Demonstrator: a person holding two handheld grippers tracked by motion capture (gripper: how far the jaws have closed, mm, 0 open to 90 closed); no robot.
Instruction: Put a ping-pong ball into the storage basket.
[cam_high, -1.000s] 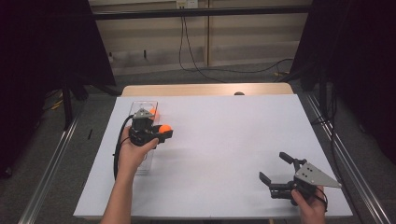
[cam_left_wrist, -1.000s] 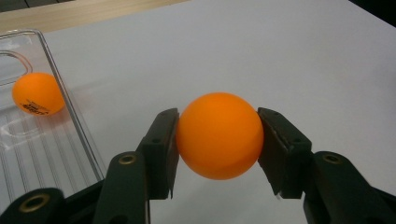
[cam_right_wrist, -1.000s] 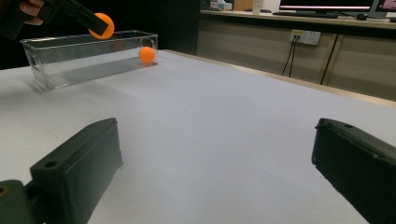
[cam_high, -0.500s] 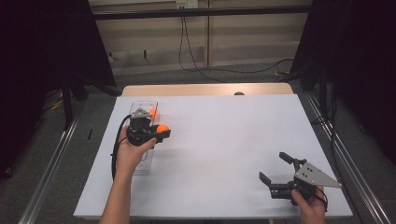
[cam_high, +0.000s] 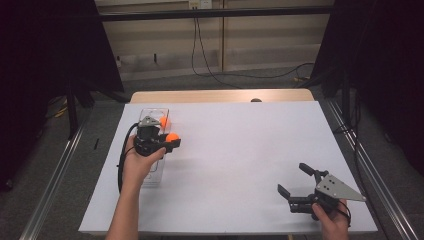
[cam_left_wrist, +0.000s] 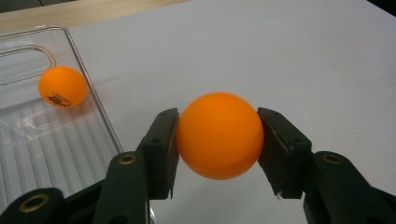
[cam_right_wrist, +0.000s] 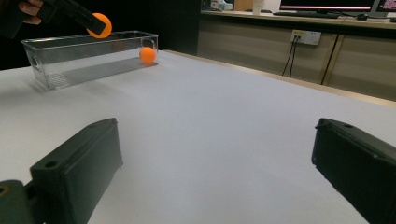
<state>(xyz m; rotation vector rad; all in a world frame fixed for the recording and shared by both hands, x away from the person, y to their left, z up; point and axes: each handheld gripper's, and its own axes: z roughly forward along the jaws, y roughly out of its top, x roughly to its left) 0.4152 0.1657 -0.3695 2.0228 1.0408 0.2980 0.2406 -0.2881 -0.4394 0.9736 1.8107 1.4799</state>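
My left gripper (cam_high: 171, 141) is shut on an orange ball (cam_high: 172, 137), held in the air just off the right long wall of a clear plastic bin (cam_high: 150, 112) at the table's left. In the left gripper view the two black pads (cam_left_wrist: 161, 144) press on either side of that ball (cam_left_wrist: 219, 135), with the white table beneath it. A second orange ball (cam_high: 163, 121) (cam_left_wrist: 62, 87) lies inside the bin (cam_left_wrist: 70, 42), near its far end. My right gripper (cam_high: 292, 178) rests low near the front right corner, open, with nothing between its jaws (cam_right_wrist: 215, 154).
The white table sheet (cam_high: 240, 145) stretches between the two hands. From the right gripper view the bin (cam_right_wrist: 70, 63), the ball inside it (cam_right_wrist: 147, 55) and the held ball (cam_right_wrist: 99, 24) are far off at upper left. Black curtains and cables stand beyond the table's far edge.
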